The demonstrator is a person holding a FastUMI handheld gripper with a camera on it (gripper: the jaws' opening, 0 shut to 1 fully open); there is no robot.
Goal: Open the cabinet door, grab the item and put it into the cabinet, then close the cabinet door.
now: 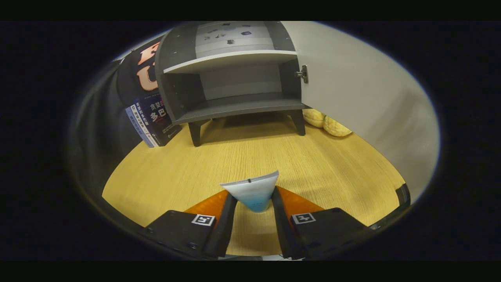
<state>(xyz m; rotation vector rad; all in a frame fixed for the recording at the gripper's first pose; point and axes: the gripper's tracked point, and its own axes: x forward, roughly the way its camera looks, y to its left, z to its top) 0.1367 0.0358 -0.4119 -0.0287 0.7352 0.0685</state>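
Observation:
A white and blue squeeze tube (253, 192) stands upright between my fingers, flat crimped end up, and my gripper (253, 199) is shut on it above the wooden tabletop (242, 156). Well beyond the fingers stands a small grey cabinet (231, 84) on short legs. Its door (352, 94) is swung wide open to the right on a metal hinge (303, 73). Inside, the lower shelf (238, 105) and the upper shelf (231, 58) are both bare.
A dark book (153, 119) leans against the booth wall left of the cabinet. Two pale yellow bumpy gourds (328, 122) lie behind the open door's lower edge, right of the cabinet leg.

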